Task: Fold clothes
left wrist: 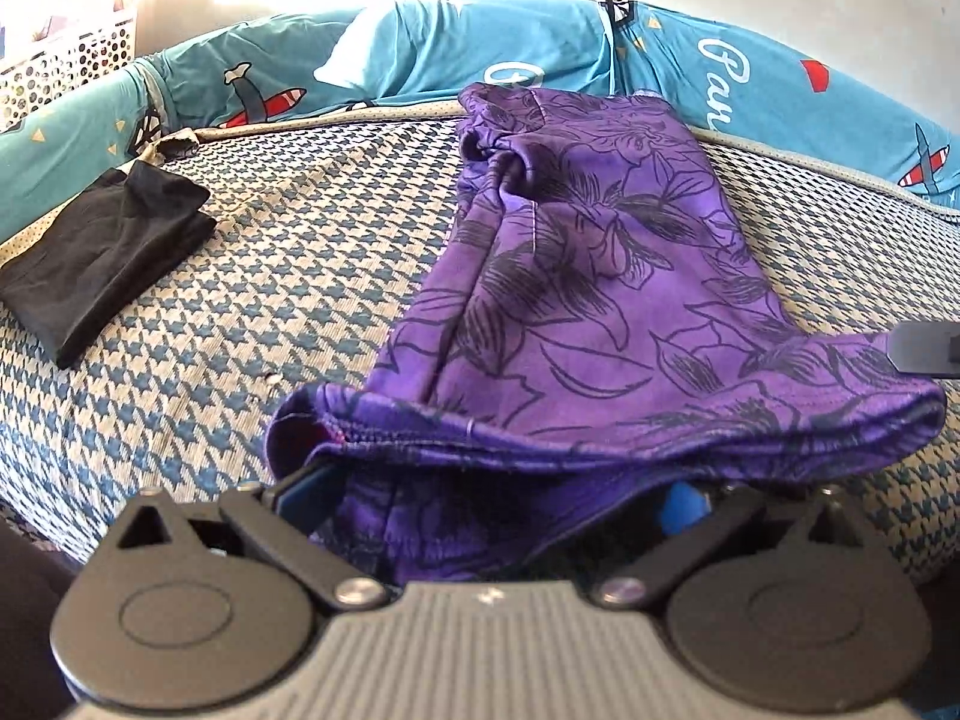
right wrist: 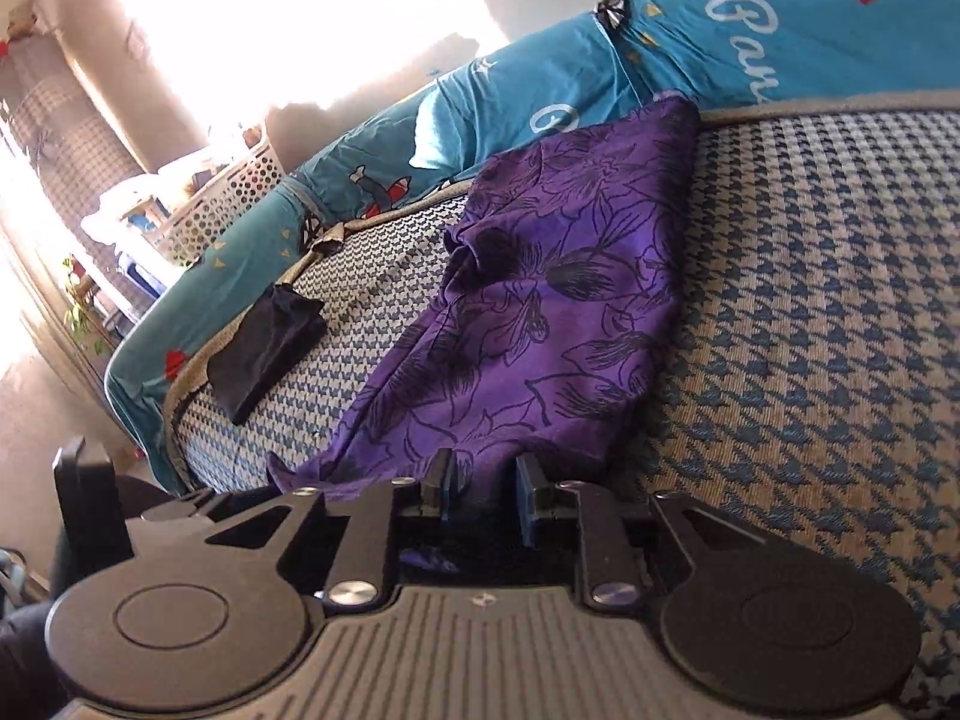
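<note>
Purple floral garment (left wrist: 600,276) lies lengthwise on the bed (left wrist: 288,252), far end up against the teal bedding roll (left wrist: 432,54) along the back edge, near hem bunched and draped over my left gripper (left wrist: 480,498). Black line-drawn flowers all over the fabric; there's a gathered knot of cloth partway up its left side.

Left gripper: jaws spread wide, the hem sitting on top of them and hanging down between them — pads are mostly covered by cloth, so I can't tell if they're pressing on anything. One blue pad (left wrist: 681,507) peeks out on the right side.

Right gripper (right wrist: 486,498): jaws parted a little, blue pads standing apart, a narrow fold of the garment's (right wrist: 540,300) near edge between them. Pads don't look clamped on it — loose, not gripping. In the left view a dark fingertip of that gripper (left wrist: 924,348) sits at the garment's right corner.

Further out: a folded black garment (left wrist: 102,264) lies on the bed to the left, near the edge, well apart from the purple one. The bed cover is a blue-and-cream houndstooth weave. The teal bedding has plane prints, red shapes and white script on it. A white perforated basket (left wrist: 66,60) stands behind the bedding at far left, things inside too washed out to make out. Strong glare from the window side in the right view.
</note>
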`<state>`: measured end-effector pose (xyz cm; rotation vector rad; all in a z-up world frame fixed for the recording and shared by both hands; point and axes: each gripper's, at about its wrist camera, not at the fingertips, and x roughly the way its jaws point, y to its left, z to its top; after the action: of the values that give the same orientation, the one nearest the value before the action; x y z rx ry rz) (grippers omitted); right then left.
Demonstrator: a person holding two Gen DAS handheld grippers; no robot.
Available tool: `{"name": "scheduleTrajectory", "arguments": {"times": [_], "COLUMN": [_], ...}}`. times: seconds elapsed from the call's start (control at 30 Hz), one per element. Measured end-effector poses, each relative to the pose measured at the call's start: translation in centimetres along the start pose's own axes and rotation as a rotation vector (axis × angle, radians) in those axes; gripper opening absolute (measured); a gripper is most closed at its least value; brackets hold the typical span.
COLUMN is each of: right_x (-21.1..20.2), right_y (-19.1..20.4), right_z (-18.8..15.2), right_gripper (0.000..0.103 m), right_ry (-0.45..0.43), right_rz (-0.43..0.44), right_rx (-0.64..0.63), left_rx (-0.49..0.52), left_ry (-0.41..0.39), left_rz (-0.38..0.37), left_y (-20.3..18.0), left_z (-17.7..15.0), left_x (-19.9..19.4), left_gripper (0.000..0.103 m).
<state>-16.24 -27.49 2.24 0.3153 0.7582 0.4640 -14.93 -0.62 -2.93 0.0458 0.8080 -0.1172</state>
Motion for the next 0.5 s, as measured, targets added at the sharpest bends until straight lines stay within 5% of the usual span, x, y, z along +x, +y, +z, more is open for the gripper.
{"name": "scheduleTrajectory", "arguments": {"times": [0.3,0.5], "right_x": [-1.4,1.2], "right_y": [5.0,6.8], "right_z": [-0.9,-2.7], "right_gripper": [0.068,0.069], "right_ry": [-0.019,0.094], "right_rz": [-0.006,0.037], "right_rx": [-0.462,-0.621], "left_rx": [-0.02,-0.045], "left_ry": [-0.009,-0.008], "left_rz": [-0.021,-0.038], "left_y": [0.5,1.1], "left_z": [0.6,1.2], "left_x": [-0.3,-0.3], "left_gripper": [0.103,0.103]}}
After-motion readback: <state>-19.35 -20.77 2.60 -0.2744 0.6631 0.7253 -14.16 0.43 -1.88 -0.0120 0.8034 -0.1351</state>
